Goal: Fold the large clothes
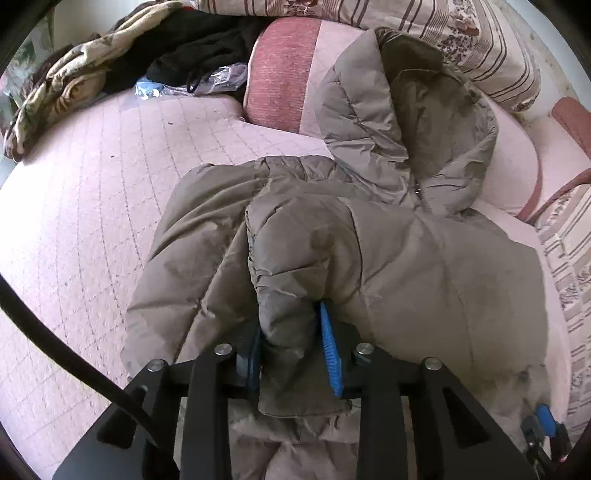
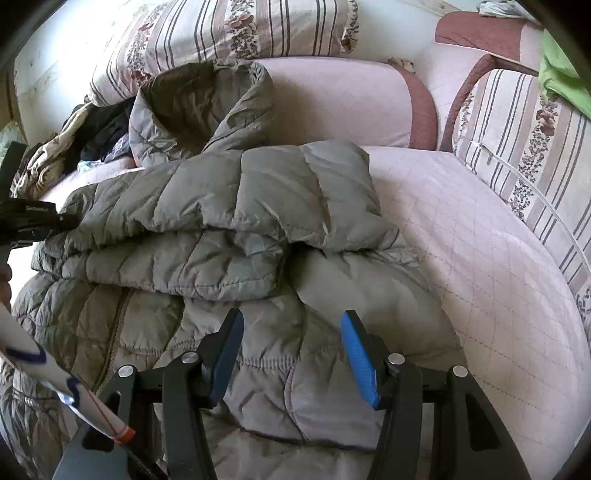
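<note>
Carrier: sofa seat (image 1: 92,206), pale quilted cover; everything below lies on it.
Far left corner of the seat: heap of patterned and black cloth (image 1: 110,62) with a clear plastic wrapper (image 1: 207,83) beside it, well apart from the work.
Back edge: red-and-pink cushion (image 1: 284,70) and striped floral cushions (image 2: 236,33) along the backrest.
Task item: grey-brown puffer jacket (image 1: 424,266), in the middle of the seat and reaching its front edge; hood (image 2: 199,103) open, propped against the back cushions; one sleeve (image 2: 229,195) laid across the body.
Left gripper (image 1: 295,350): jaws clamped on a thick bunched fold of the jacket, blue pads pressed into the padding on both sides.
Right gripper (image 2: 291,354): jaws apart, nothing between them, poised over the lower body panel near the front edge.
Step in hand (judged): bringing the held part across the body.
Doing it well: keep the left clamp deep, since slick padded fabric may slip; carry the fold low and level; let the right gripper pin or smooth the panel beneath so the crossed sleeve does not slide off.
Risk: trapped air springing the fold open.
</note>
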The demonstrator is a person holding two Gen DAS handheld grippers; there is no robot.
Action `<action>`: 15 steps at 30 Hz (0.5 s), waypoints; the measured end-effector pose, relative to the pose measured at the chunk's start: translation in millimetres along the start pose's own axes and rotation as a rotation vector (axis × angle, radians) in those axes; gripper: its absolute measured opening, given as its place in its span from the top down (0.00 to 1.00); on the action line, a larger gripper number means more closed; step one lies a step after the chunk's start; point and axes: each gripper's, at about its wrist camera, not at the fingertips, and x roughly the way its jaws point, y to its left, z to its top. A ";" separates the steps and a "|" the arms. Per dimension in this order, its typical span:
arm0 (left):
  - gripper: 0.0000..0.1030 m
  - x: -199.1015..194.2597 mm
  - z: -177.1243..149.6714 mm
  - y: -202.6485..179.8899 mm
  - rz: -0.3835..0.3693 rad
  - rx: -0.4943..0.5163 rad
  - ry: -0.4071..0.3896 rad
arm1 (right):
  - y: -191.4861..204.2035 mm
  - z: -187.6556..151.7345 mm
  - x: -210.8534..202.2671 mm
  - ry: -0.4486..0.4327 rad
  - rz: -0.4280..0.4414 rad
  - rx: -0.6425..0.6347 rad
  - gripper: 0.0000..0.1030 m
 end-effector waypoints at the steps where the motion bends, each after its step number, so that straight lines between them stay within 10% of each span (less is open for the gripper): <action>1: 0.69 1.7 0.3 -1.4 0.016 0.003 -0.003 | -0.2 -0.7 0.8 0.002 -0.001 -0.001 0.43; 15: 0.41 -20.3 -1.1 -6.6 0.192 0.053 -0.056 | 9.9 -7.3 -4.0 -0.027 -0.067 -0.050 0.43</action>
